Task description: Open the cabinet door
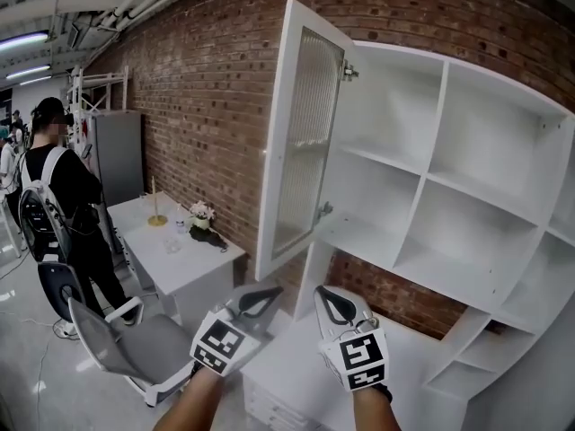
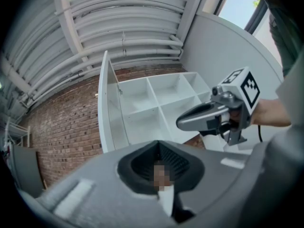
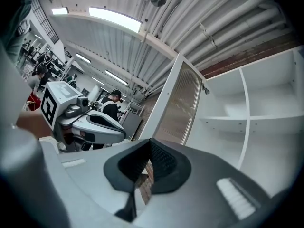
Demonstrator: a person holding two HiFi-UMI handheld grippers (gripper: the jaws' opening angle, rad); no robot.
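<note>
Each gripper carries a cube with black-and-white square markers, the left cube point(image 1: 218, 344) and the right cube point(image 1: 364, 359) both low in the head view.

The cabinet door point(image 1: 301, 142) stands in the upper middle of that view. Its long axis is upright, and it is swung wide open, with its free edge toward the camera and to the left. It is a white frame around a panel of ribbed, cloudy glass, held on its right edge by two small metal hinges point(image 1: 349, 72). The cabinet point(image 1: 434, 133) is white and smooth, split into square open compartments, and is mounted on a rough red brick wall point(image 1: 207, 106).

The left gripper point(image 1: 267, 293) and right gripper point(image 1: 325, 296) sit side by side below the door and apart from it. Both are clenched with nothing between their dark ridged pads.
</note>
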